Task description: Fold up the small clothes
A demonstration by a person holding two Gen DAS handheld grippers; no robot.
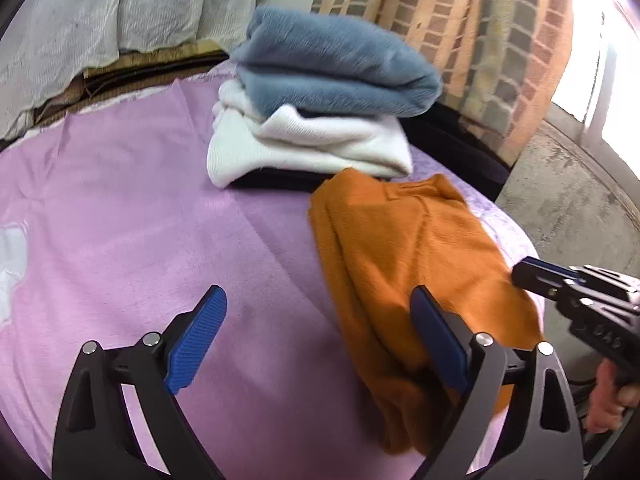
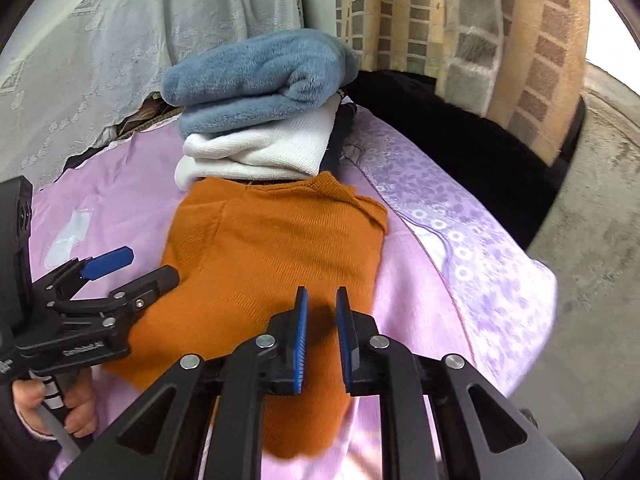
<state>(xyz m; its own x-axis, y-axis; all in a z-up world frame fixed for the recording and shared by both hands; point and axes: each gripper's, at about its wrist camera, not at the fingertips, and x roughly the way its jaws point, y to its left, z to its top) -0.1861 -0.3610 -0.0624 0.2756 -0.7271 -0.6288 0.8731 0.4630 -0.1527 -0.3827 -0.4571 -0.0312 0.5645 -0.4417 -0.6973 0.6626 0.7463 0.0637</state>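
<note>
An orange knit garment (image 1: pixel 404 248) lies partly folded on the pink bed sheet (image 1: pixel 140 208); it also shows in the right wrist view (image 2: pixel 272 248). My left gripper (image 1: pixel 316 312) is open, just above the sheet, its right finger over the garment's near left edge. My right gripper (image 2: pixel 321 304) hovers over the garment's near part, jaws narrowly apart with nothing between them. Each gripper shows in the other's view, the right gripper (image 1: pixel 532 270) at the garment's right edge and the left gripper (image 2: pixel 136 266) at its left edge.
A stack of folded clothes stands behind the garment: a blue fleece (image 1: pixel 332 64) on a white knit (image 1: pixel 312 148) on something dark. A patterned blanket (image 1: pixel 480 40) hangs at the back right. The bed's right edge drops to a concrete floor (image 2: pixel 592 264).
</note>
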